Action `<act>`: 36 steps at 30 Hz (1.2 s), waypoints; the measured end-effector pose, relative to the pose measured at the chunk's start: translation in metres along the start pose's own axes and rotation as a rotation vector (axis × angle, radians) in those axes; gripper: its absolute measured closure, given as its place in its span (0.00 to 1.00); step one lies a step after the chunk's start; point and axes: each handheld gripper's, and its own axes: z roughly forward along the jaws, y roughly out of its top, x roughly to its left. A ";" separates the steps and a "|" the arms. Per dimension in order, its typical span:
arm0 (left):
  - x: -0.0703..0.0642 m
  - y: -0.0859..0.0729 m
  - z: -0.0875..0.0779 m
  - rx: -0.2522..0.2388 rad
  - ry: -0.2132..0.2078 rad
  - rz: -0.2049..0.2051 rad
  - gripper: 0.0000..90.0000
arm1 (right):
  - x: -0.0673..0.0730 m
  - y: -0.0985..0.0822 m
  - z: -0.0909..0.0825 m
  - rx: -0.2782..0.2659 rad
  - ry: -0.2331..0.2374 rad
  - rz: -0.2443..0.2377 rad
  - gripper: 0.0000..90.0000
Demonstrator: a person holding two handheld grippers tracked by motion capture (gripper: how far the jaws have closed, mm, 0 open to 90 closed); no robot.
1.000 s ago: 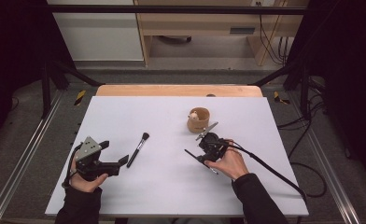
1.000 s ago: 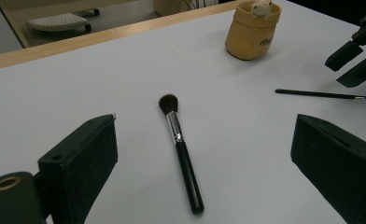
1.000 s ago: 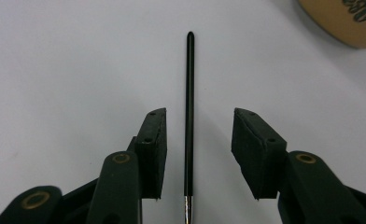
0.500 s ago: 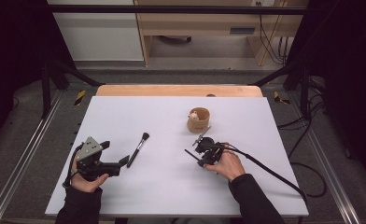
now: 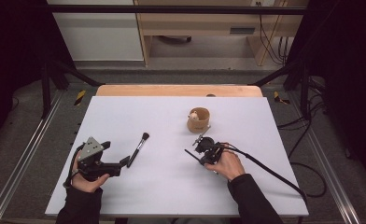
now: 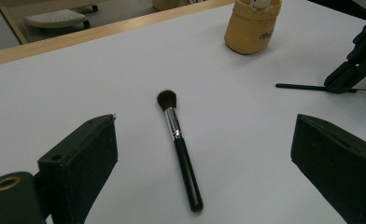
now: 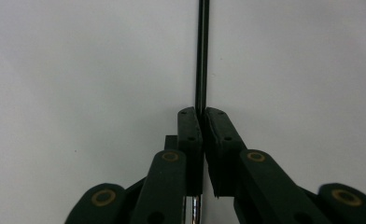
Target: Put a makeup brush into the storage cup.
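A thin black brush (image 5: pixel 205 134) lies on the white table (image 5: pixel 148 116) in front of a tan cup (image 5: pixel 198 121). My right gripper (image 5: pixel 200 150) points down at it, and its jaws have just been closing. In the right gripper view they are shut (image 7: pixel 201 112) on the brush's slim handle (image 7: pixel 202 56). A black powder brush (image 6: pixel 179 149) with a silver ferrule lies on the table just ahead of my left gripper (image 6: pixel 204 128), whose jaws stand wide open with nothing between them. In the high view the left gripper (image 5: pixel 125 161) rests at the table's near left, next to that powder brush (image 5: pixel 138 149).
The tan cup (image 6: pixel 252 25) holds a small pale object and stands past the middle of the table. A cable (image 5: pixel 270 170) trails from the right gripper toward the near right edge. A wooden strip (image 5: pixel 179 90) borders the far edge.
The right gripper's jaws have come together on the thin brush while the hand barely shifted. The left gripper and the powder brush have stayed put.
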 end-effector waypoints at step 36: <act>-0.024 0.023 0.012 0.044 -0.052 0.133 0.08 | 0.004 -0.011 -0.056 -0.172 0.071 -0.039 0.95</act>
